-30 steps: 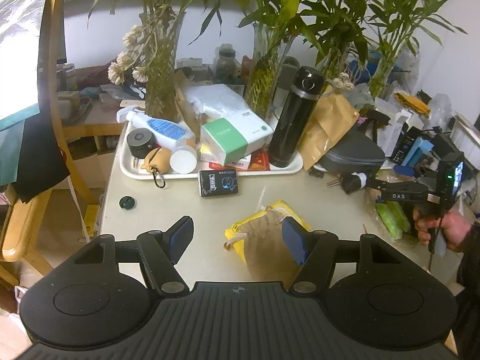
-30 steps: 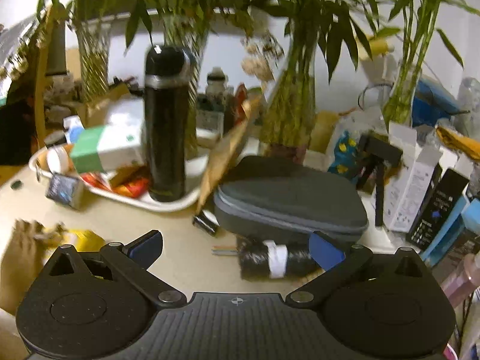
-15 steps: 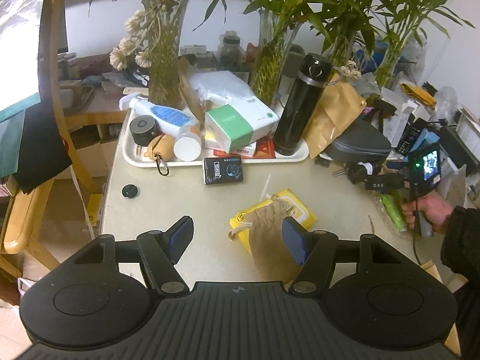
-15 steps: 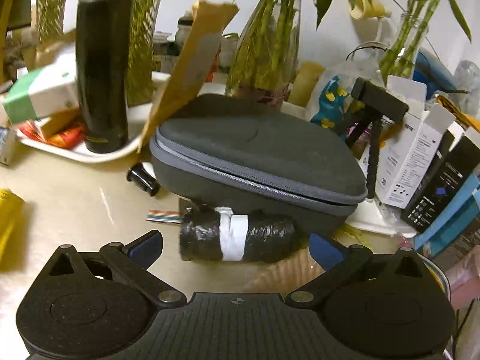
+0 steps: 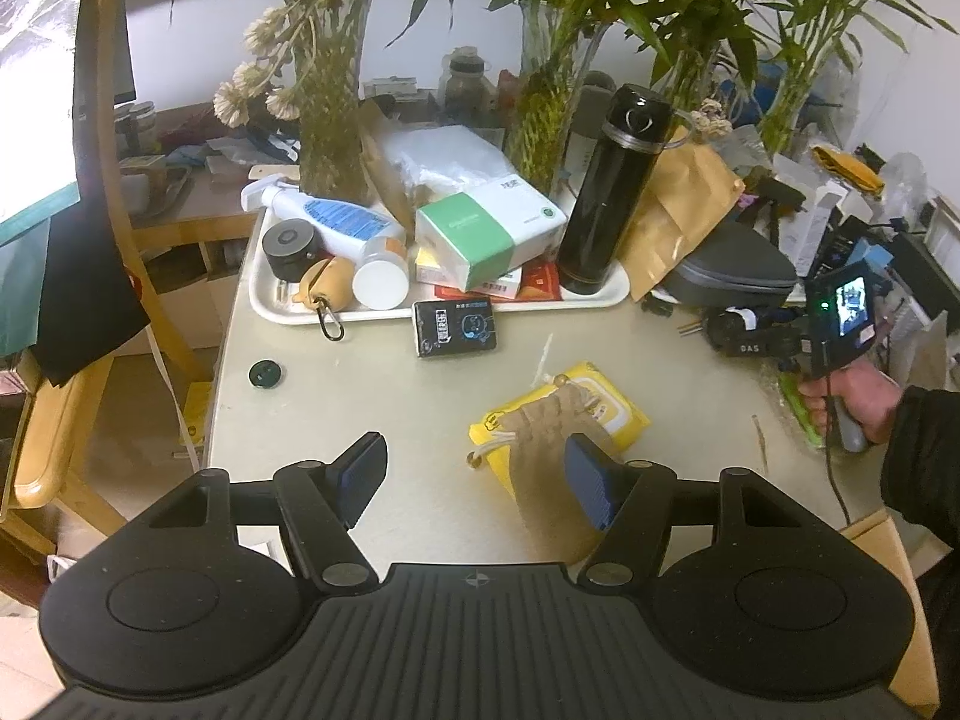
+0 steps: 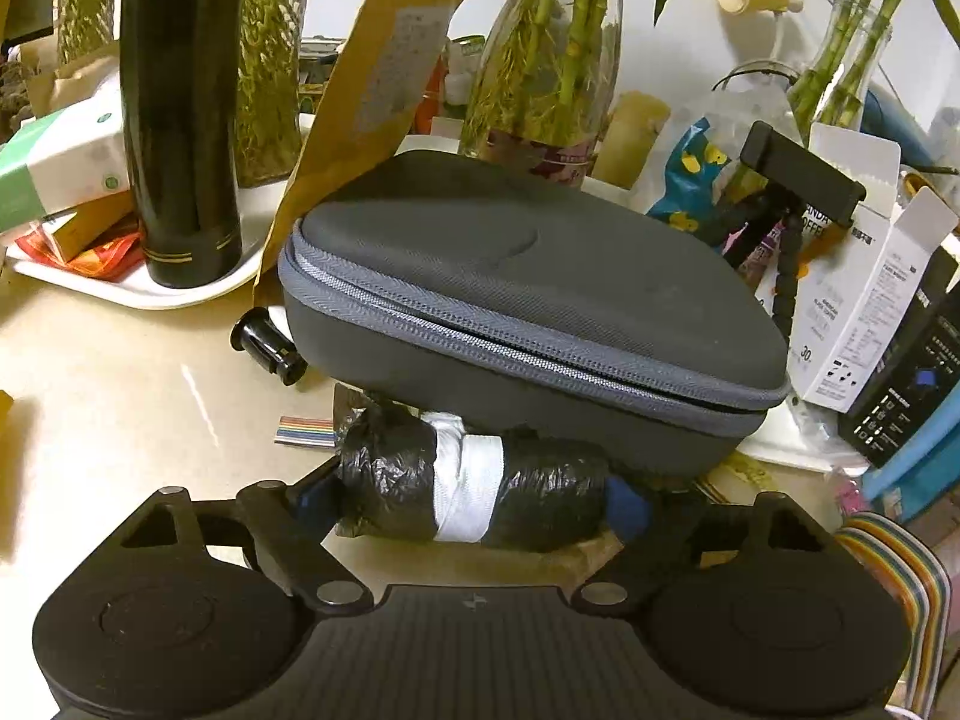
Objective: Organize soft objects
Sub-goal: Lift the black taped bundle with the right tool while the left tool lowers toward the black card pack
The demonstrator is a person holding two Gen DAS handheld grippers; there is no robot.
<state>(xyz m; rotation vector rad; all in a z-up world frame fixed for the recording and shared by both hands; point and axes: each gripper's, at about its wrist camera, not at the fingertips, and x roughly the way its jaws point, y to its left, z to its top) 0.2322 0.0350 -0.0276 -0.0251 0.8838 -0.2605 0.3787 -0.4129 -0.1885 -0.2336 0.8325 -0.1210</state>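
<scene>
now the black roll (image 6: 474, 495) lies between the right claw (image 6: 474, 501) pads.

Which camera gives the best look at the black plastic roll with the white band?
The right wrist view: the black plastic roll lies close up, lengthwise between the right gripper fingers, whose jaws have just been closing onto its ends. In the left wrist view the roll is small, distant and partly hidden.

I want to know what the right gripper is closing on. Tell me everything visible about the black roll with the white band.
The black roll is crinkled, glossy plastic film, like rolled bags, bound by a white band. It lies on its side on the table, against the grey zipped case. The right gripper straddles it lengthwise; its jaws have just been closing, pads at both ends.
</scene>
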